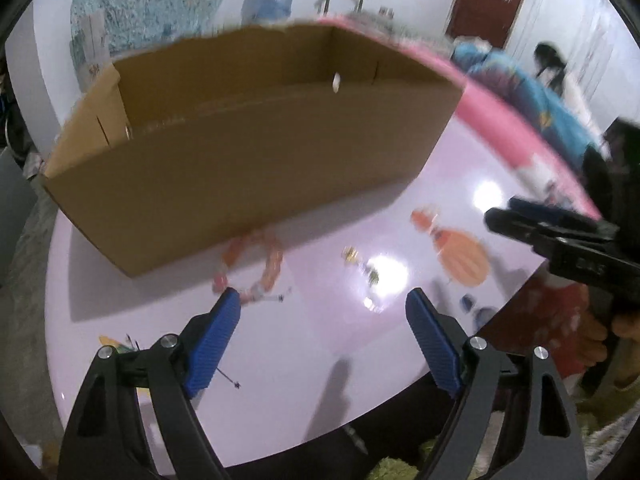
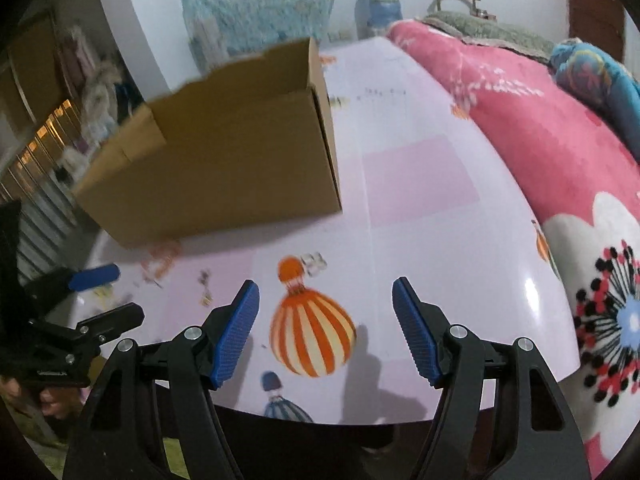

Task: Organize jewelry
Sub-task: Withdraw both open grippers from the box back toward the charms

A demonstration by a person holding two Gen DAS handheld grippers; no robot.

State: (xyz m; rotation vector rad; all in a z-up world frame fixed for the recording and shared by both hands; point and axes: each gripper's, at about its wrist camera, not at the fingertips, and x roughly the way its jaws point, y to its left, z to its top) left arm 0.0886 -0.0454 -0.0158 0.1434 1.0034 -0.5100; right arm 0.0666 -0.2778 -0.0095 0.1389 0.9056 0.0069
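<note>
An open-topped cardboard box (image 1: 240, 160) stands on the pale lilac table (image 1: 320, 360). In front of the box lies an orange-and-pink beaded bracelet (image 1: 256, 264), also in the right wrist view as the bracelet (image 2: 162, 262). Small charms (image 1: 352, 254) and thin pins (image 1: 276, 299) are scattered beside it, blurred. My left gripper (image 1: 323, 294) hovers open just short of the bracelet, nothing between its blue pads. My right gripper (image 2: 325, 283) is open and empty over the printed balloon (image 2: 312, 336). A small clear piece (image 2: 316, 262) lies ahead of it.
A pink flowered blanket (image 2: 540, 140) runs along the table's right side, with a blue quilt (image 2: 592, 76) behind. The table's near edge (image 2: 320, 420) is just below my fingers. A person (image 1: 552, 68) stands far back. A yellow item (image 1: 114, 342) lies by my left finger.
</note>
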